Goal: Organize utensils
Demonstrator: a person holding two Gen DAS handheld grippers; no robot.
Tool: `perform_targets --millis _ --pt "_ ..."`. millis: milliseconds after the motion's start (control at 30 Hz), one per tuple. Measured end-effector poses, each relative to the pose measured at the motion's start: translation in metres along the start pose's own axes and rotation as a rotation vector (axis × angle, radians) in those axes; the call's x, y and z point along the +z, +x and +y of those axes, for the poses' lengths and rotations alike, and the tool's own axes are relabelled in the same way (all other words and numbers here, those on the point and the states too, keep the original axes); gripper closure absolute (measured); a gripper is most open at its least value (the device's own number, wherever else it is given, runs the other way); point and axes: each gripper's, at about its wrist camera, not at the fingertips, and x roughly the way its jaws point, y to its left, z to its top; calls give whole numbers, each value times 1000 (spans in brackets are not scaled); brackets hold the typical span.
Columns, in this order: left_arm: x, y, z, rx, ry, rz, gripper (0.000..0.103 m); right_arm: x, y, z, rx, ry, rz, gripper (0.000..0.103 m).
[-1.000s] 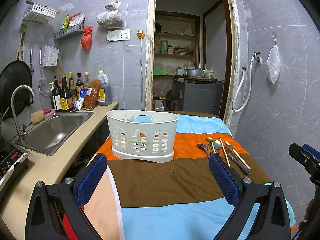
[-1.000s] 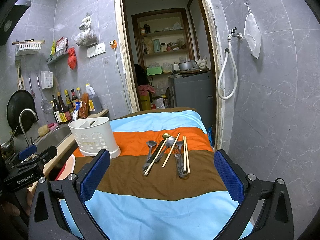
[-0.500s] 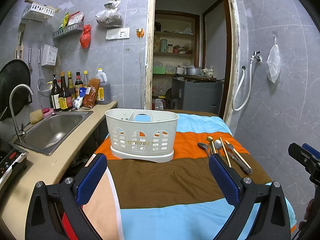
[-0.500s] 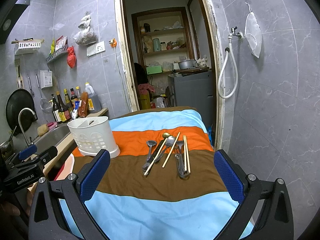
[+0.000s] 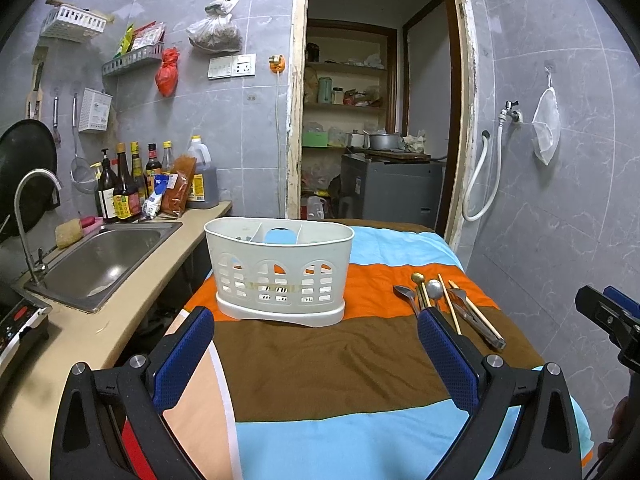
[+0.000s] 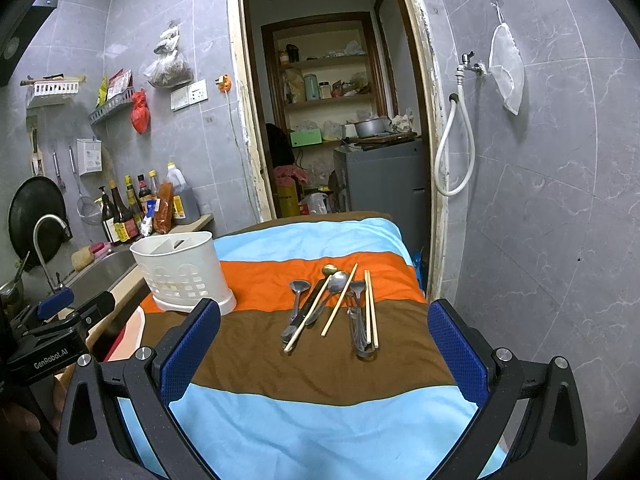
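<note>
Utensils (image 6: 332,304) (spoons, chopsticks) all lie loose on the striped surface (image 6: 320,364), beside the white caddy (image 6: 182,270); none sorted yet. Left hand-held gripper (image 5: 316,344) and right hand-held gripper (image 6: 324,344) both spread apart, holding nothing.

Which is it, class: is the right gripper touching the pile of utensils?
Apart. The right wrist view shows the right gripper open, with bare brown cloth between its fingertips and the utensils.

Your right gripper (image 6: 324,344) hangs wide open above the striped cloth (image 6: 320,420). Ahead lie spoons (image 6: 298,292), chopsticks (image 6: 371,308) and other utensils, bunched together. The white caddy (image 6: 182,272) stands upright to their left, near the sink (image 6: 100,272).
</note>
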Motion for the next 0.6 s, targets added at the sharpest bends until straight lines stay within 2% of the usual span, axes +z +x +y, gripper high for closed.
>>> perform_targets --millis 600 --pt "6 8 -9 -7 4 10 1 -3 14 -4 -8 4 11 1"
